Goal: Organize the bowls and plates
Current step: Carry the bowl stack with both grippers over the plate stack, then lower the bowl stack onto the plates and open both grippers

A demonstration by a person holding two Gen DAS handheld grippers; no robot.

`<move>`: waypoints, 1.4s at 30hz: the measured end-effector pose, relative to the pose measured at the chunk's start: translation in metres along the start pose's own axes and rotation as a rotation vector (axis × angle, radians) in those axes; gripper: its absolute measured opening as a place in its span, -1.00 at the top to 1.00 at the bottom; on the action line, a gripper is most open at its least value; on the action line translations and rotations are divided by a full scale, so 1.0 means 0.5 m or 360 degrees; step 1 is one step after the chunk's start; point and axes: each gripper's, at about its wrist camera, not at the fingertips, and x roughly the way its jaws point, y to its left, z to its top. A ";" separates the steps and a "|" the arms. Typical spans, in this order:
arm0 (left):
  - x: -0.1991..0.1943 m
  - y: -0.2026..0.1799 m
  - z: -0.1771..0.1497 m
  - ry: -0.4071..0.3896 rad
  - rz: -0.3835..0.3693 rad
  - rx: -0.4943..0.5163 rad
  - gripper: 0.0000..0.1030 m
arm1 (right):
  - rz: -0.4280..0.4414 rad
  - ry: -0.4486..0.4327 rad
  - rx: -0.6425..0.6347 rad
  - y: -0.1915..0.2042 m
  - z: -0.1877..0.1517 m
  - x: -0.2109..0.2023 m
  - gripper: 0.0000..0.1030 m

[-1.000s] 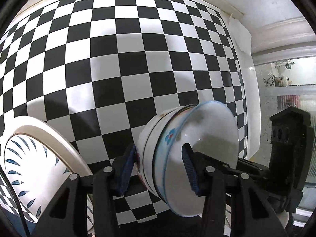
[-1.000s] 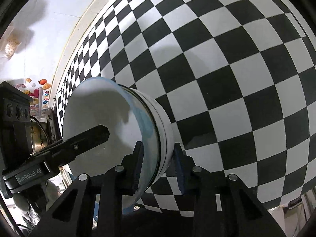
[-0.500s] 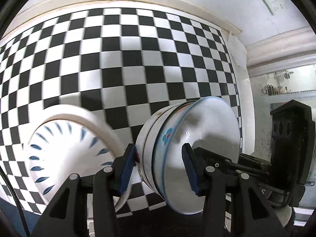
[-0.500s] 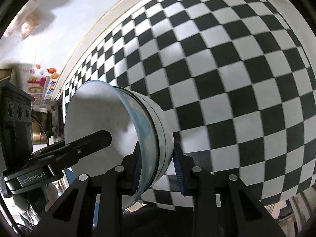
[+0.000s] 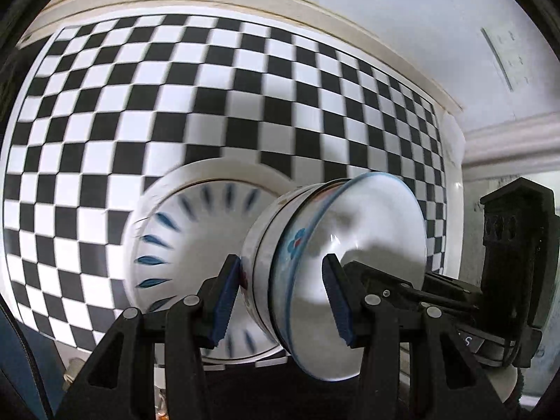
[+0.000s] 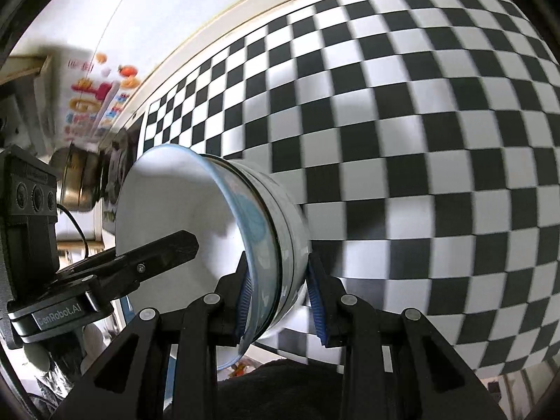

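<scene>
The left gripper is partly closed on the rim of a stack of bowls; one blue pad lies against the outside wall of the stack and the other sits inside the white hollow of the top bowl; the stack is tipped on its side, its mouth turned to the right. The right gripper grips the same stack of bowls at the opposite rim, its blue pads pressed on either side of the blue-edged wall, so the stack hangs between the two grippers above the table; in the right wrist view the left gripper's black finger reaches into the bowl from the left, and in the left wrist view the right gripper comes in from the right.

Just behind the stack, to its left in the left wrist view, a white plate with blue leaf-shaped marks round its well lies on the black-and-white checked tablecloth; the bowls hide part of its right side; whether they touch it cannot be told. The cloth fills most of both views and is blurred; beyond its far edge stands a pale wall; at the far left of the right wrist view a colourful poster hangs on the wall above a metal pot.
</scene>
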 end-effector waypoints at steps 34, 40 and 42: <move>0.043 0.146 -0.030 0.0045 0.0041 -0.0188 0.14 | -0.0167 0.0126 -0.0215 0.131 0.010 0.141 0.38; 0.039 0.145 -0.031 0.0047 0.0049 -0.0184 0.14 | -0.0184 0.0115 -0.0212 0.135 0.007 0.140 0.38; 0.032 0.142 -0.033 0.0020 0.0065 -0.0166 0.14 | -0.0186 0.0108 -0.0198 0.137 0.005 0.140 0.38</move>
